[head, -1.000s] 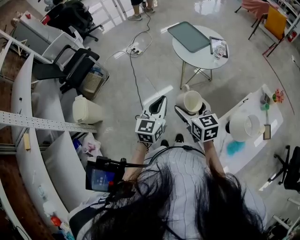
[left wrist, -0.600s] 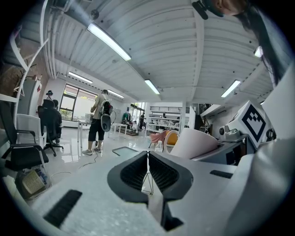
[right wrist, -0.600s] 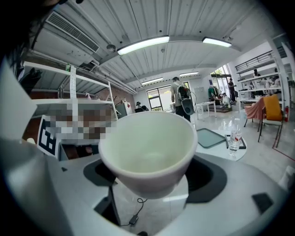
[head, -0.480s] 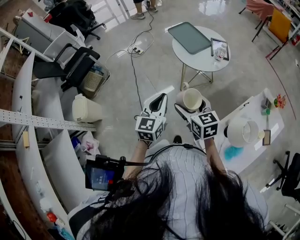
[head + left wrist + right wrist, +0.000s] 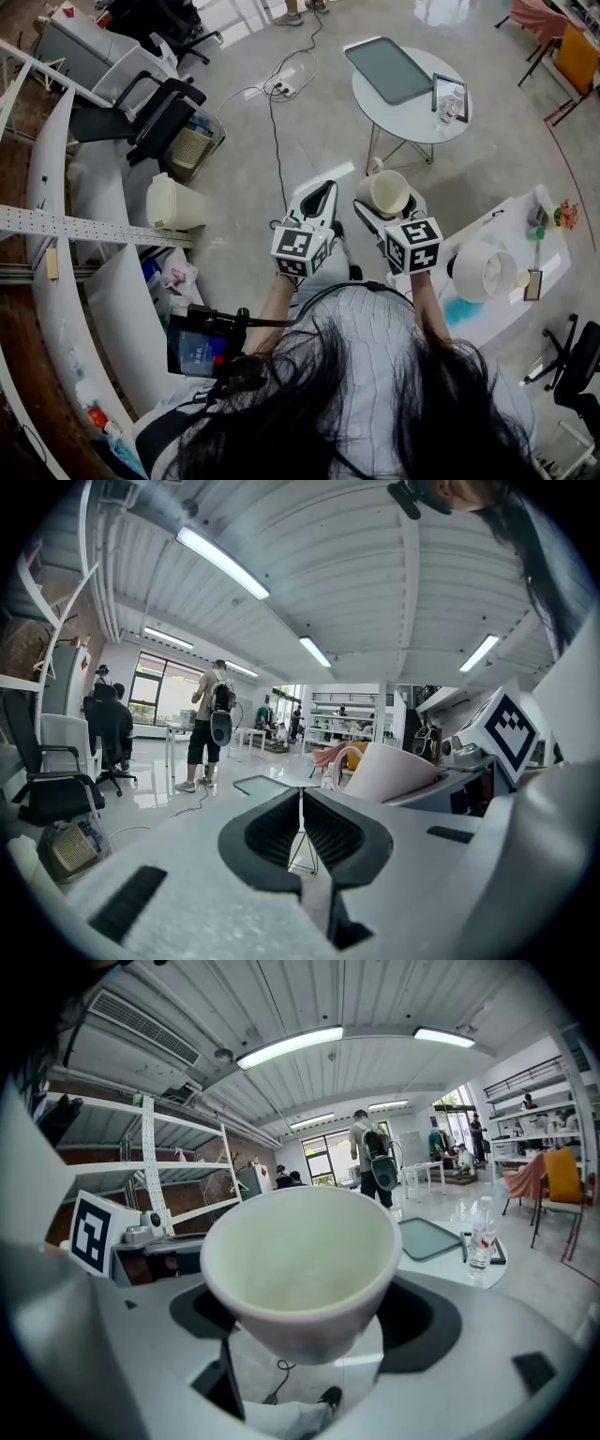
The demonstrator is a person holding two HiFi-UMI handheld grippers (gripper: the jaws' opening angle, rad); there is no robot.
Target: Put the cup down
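Nearest: right gripper (image 5: 302, 1340) clenched on the cup (image 5: 302, 1265), jaws pressing the lower wall from both sides. Cup empty, pale cream, tipped so the mouth faces back along the gripper, probably just a result of a level, side-on grasp. Handle on the far side, seen from the head view, so clear of the jaws.

Just beside it: left gripper (image 5: 301, 829) with jaws pressed together, nothing between them. Carried level with the right gripper, near but not touching; likely idle, kept out of the way.

From the head view: right gripper (image 5: 384, 204) and left gripper (image 5: 322, 195) both held out at about chest height, cup (image 5: 387, 192) in the air over bare floor (image 5: 309, 131). No support beneath, so letting go here would drop it. Task judged in the carry stage, cup not yet set down.

Farther ahead: round white bench (image 5: 412, 122), well apart from the cup, carrying a dark tray (image 5: 389, 69) and a small bottle (image 5: 447, 105). Free space on the near rim, a plausible landing spot. Second bench (image 5: 497, 314) off to the right, partly occupied.

Before release: cup to be righted, base flat on a surface.
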